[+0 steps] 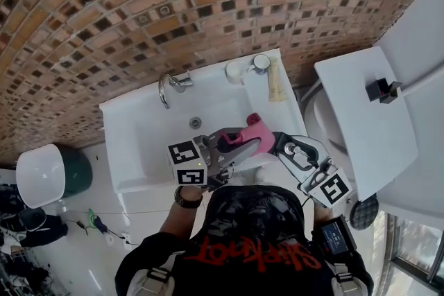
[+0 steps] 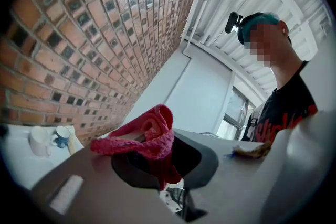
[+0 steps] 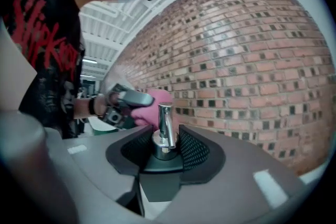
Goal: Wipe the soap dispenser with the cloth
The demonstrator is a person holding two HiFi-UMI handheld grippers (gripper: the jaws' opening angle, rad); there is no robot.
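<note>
Cloth point(image 2: 149, 134) of pink knit is clamped between the jaws of the left gripper point(image 2: 163, 165). It is bunched above the dark pads, and one fold hangs down between them. In the head view this gripper point(image 1: 239, 143) is held at the centre of the frame, over the front rim of the white sink point(image 1: 139, 128), with the cloth point(image 1: 246, 132) at its tip. The right gripper point(image 1: 277, 145) is held just to the right of it and is pointed towards the cloth.

In the right gripper view the soap dispenser point(image 3: 164, 134) is gripped at lower centre. Its chrome pump stands upright between the jaws, which are closed partway against its collar. The dispenser's body is hidden below the jaws. Just behind the pump, at centre left, the cloth point(image 3: 155, 105) and the left gripper point(image 3: 128, 98) are seen. Whether cloth and pump touch cannot be told.

Along the sink's back rim, in the upper middle of the head view, a faucet point(image 1: 166, 86) and a white cup point(image 1: 236, 71) are set.
</note>
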